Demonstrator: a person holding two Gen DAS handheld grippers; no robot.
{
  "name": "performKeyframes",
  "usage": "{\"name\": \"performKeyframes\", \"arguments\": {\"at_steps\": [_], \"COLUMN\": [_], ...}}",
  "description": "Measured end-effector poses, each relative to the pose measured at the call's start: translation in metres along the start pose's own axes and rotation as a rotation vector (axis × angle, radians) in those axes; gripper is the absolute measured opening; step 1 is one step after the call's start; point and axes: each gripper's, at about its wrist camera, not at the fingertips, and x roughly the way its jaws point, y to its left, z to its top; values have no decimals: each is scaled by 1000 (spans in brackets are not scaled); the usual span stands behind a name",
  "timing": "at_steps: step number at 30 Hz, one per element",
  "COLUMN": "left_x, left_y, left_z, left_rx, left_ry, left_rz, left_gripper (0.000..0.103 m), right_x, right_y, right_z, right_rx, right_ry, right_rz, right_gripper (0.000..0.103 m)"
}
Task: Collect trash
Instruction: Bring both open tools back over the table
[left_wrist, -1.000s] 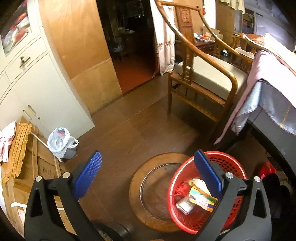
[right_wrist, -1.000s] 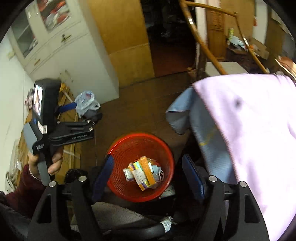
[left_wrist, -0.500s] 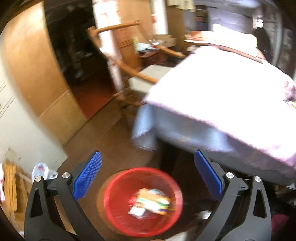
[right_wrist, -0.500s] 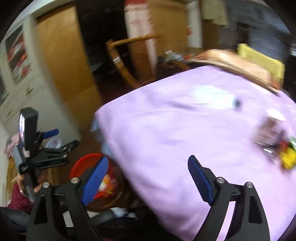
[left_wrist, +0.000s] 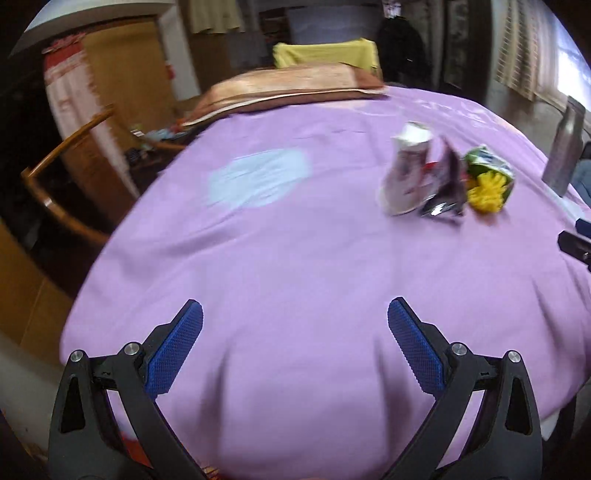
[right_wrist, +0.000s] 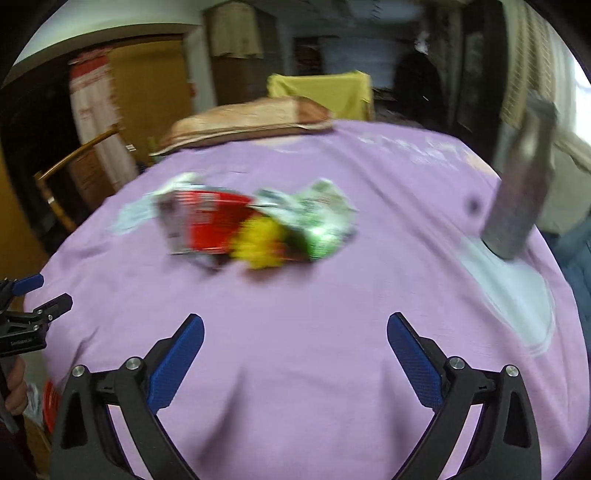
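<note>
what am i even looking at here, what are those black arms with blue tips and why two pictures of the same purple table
There is no robot here. A person holds a hand-held clamp tool in each hand, and each tool carries its own wide-angle camera looking along its two fingers. So one picture comes from the left gripper and the other from the right gripper. The blue tips are grip pads. Both grippers are open and hold nothing; the right one has just been opening wider. On the purple tablecloth lies a small pile of trash: crumpled cartons and wrappers, blurred by motion. A grey bottle stands to the right of it.
</note>
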Motion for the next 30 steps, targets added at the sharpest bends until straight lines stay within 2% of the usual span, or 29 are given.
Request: {"name": "performKeyframes", "arguments": {"at_steps": [5, 7, 11, 19, 23, 26, 30], "left_x": [40, 56, 75, 92, 92, 100, 112], "left_y": [-31, -38, -46, -58, -72, -75, -60], "left_z": [25, 34, 47, 78, 93, 100, 101], "left_rx": [50, 57, 61, 68, 93, 75, 37], "left_ry": [39, 62, 84, 50, 15, 8, 13], "left_rz": [-6, -10, -4, -37, -56, -67, 44], "left_gripper": [97, 97, 97, 97, 97, 97, 97], "right_x": [39, 47, 57, 54, 56, 56, 58], "right_y": [-36, -47, -52, -34, -35, -38, -41], "right_z": [6, 7, 7, 7, 7, 6, 6], "right_rx": [82, 128, 171, 97, 104, 121, 134], "right_ry": [73, 96, 119, 131, 139, 141, 147], "right_rz": [-26, 21, 31, 1, -3, -4, -3], "right_gripper": [98, 98, 98, 98, 98, 98, 98]}}
